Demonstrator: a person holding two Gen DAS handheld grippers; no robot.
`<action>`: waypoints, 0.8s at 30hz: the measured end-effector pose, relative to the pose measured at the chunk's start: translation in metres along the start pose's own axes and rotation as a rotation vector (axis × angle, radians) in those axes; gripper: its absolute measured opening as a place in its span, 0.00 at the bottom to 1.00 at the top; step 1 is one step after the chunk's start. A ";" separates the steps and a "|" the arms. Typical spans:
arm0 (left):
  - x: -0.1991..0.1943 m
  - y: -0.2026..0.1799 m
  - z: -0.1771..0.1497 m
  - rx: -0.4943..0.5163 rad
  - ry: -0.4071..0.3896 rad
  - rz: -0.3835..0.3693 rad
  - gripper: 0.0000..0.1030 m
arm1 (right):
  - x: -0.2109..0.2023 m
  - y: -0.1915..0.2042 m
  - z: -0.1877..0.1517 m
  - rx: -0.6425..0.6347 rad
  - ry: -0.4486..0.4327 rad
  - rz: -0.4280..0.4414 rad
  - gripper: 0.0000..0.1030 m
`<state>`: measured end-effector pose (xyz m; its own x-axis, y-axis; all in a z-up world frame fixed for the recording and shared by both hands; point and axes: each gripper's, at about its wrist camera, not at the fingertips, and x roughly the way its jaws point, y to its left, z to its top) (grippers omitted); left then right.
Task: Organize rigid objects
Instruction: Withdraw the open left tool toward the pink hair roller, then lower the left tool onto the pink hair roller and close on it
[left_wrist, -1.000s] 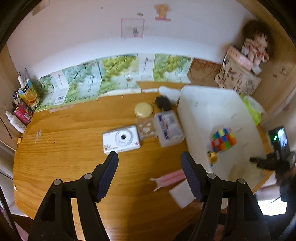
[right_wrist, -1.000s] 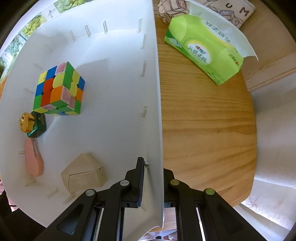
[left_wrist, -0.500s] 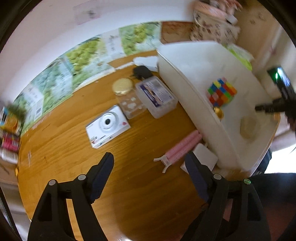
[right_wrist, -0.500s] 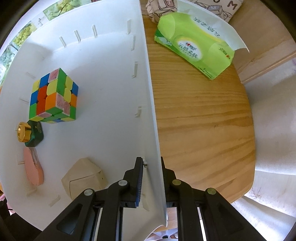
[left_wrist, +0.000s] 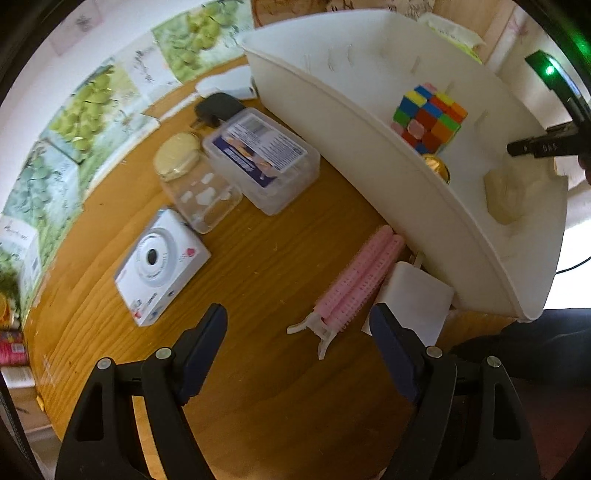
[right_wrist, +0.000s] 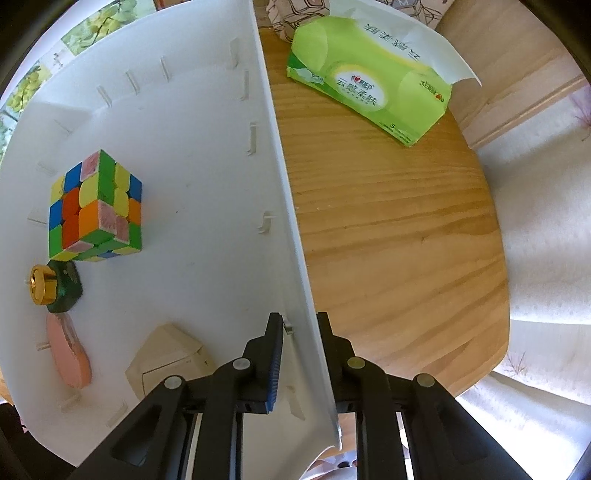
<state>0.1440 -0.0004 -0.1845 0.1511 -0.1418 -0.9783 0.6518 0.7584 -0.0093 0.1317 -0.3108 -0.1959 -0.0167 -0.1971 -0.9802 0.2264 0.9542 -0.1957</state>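
Wooden table (left_wrist: 258, 387), left gripper (left_wrist: 297, 321) wide apart, right gripper (right_wrist: 300, 321) seemingly straddling bin wall (right_wrist: 291, 221).

Bench (left_wrist: 280, 398): varnished wood, visible grain, slight sheen. White bin (right_wrist: 207, 155): smooth matt plastic, thin wall, moulded ribs inside. Puzzle cube (right_wrist: 96, 208): glossy plastic, coloured faces. Small green bottle (right_wrist: 64, 286): shiny gold metallic-looking cap. Beige block (right_wrist: 166, 360): matt, material unclear. Hair clip (left_wrist: 356, 280): pink ridged plastic, white plastic ends. White adapter (left_wrist: 413, 299): smooth matt plastic. Camera box (left_wrist: 162, 266): white printed cardboard, light gloss. Clear box (left_wrist: 262, 158): transparent plastic, paper label. Jar (left_wrist: 195, 184): clear, pale lid. Tissue pack (right_wrist: 373, 88): glossy green plastic film. Both grippers: matt black plastic bodies, blue textured pads on the jaws.
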 end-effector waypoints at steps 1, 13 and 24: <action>0.004 0.000 0.002 0.007 0.014 -0.007 0.80 | 0.001 0.000 0.001 0.005 0.002 -0.001 0.17; 0.036 -0.001 0.017 0.038 0.118 -0.072 0.80 | 0.006 0.000 0.007 0.049 0.035 -0.008 0.18; 0.050 -0.007 0.032 0.032 0.150 -0.125 0.75 | 0.015 -0.001 0.011 0.062 0.063 -0.012 0.18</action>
<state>0.1707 -0.0330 -0.2268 -0.0435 -0.1353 -0.9899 0.6823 0.7197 -0.1284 0.1422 -0.3170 -0.2099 -0.0809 -0.1919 -0.9781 0.2853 0.9358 -0.2072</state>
